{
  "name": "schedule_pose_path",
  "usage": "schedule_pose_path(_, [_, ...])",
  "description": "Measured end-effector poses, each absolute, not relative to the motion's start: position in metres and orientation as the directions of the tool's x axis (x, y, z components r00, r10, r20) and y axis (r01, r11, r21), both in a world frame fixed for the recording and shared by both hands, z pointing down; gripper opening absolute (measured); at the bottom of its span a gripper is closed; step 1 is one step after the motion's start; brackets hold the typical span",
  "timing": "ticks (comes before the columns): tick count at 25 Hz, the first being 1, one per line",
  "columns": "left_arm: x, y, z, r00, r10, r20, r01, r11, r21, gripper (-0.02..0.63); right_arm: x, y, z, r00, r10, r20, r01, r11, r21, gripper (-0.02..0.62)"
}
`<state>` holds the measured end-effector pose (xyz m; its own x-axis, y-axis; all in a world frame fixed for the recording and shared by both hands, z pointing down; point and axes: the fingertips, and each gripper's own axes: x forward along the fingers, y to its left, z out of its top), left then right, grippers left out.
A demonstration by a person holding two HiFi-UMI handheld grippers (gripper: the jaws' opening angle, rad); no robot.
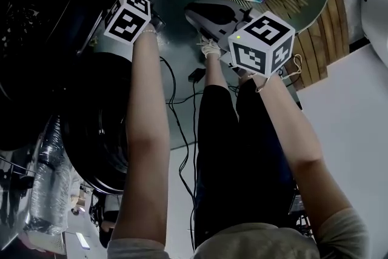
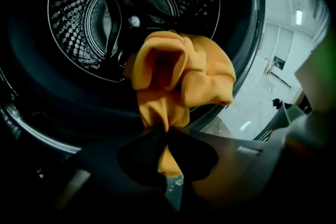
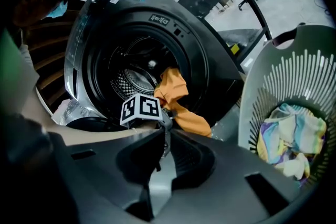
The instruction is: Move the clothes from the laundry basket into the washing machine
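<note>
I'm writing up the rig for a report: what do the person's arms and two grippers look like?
The left gripper and right gripper have dark matte jaws. Each carries a white cube with black square markers: the left cube and the right cube, which shows a small green light. The forearms are bare below short pale sleeves.

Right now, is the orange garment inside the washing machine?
Not fully: the orange garment hangs over the door rim, pinched by the fingers of the left gripper.

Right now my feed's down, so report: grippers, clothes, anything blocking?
Left gripper shut on orange garment at drum mouth. Right gripper shut, empty. Pastel clothes wait in basket. Drum opening unobstructed.
</note>
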<state>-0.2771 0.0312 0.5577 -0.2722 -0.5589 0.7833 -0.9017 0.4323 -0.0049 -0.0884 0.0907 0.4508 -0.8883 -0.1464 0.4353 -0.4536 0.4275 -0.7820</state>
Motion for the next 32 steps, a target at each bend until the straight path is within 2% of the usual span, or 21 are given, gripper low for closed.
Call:
schedule_pose_path(1, [-0.274, 0.029, 0.552, -0.255, -0.578, 0.775, -0.910, 0.415, 0.010, 0.032, -0.089, 0.092, 0.451, -0.889, -0.143, 0.435, -0.452, 0.428, -0.783, 0.040])
schedule_pose_path(4, [-0.268, 0.015, 0.524, -0.216, -0.655, 0.724, -0.930, 0.364, 0.052, 0.031, -0.090, 0.093, 0.447, -0.891, -0.140, 0.432, -0.447, 0.433, -0.783, 0.038])
schedule_pose_path(11, [-0.298, -0.029, 0.443, -0.286, -0.792, 0.540, -0.936, 0.352, 0.020, 0.031, -0.093, 0.086, 0.436, -0.895, -0.152, 0.420, -0.442, 0.440, -0.782, 0.037])
schedule_pose_path(14, [-0.321, -0.059, 0.432, -0.307, -0.808, 0.504, -0.940, 0.340, -0.026, 0.031, -0.095, 0.083, 0.435, -0.893, -0.158, 0.421, -0.445, 0.445, -0.777, 0.037])
schedule_pose_path(18, [-0.347, -0.080, 0.410, -0.385, -0.818, 0.427, -0.914, 0.401, -0.054, 0.031, -0.100, 0.085, 0.436, -0.896, -0.160, 0.415, -0.441, 0.432, -0.786, 0.037])
schedule_pose_path(21, [-0.347, -0.077, 0.426, -0.375, -0.796, 0.474, -0.913, 0.405, -0.043, 0.036, -0.101, 0.091, 0.440, -0.896, -0.153, 0.418, -0.441, 0.422, -0.792, 0.037])
schedule_pose_path(22, [-0.344, -0.074, 0.434, -0.353, -0.791, 0.500, -0.917, 0.397, -0.018, 0.074, -0.102, 0.092, 0.440, -0.896, -0.151, 0.417, -0.441, 0.420, -0.793, 0.037])
schedule_pose_path(23, [-0.341, -0.070, 0.441, -0.327, -0.791, 0.517, -0.920, 0.391, 0.015, 0.171, -0.102, 0.093, 0.439, -0.897, -0.150, 0.417, -0.439, 0.419, -0.795, 0.037])
schedule_pose_path(24, [-0.336, -0.065, 0.445, -0.305, -0.794, 0.526, -0.921, 0.386, 0.050, 0.236, -0.102, 0.094, 0.439, -0.897, -0.147, 0.417, -0.438, 0.418, -0.796, 0.037])
schedule_pose_path(27, [-0.313, -0.042, 0.449, -0.252, -0.805, 0.537, -0.930, 0.354, 0.095, 0.241, -0.101, 0.094, 0.439, -0.895, -0.144, 0.422, -0.442, 0.414, -0.796, 0.037])
schedule_pose_path(32, [-0.251, -0.008, 0.482, -0.109, -0.759, 0.642, -0.982, 0.182, 0.048, 0.255, -0.098, 0.089, 0.439, -0.891, -0.149, 0.429, -0.450, 0.416, -0.790, 0.037])
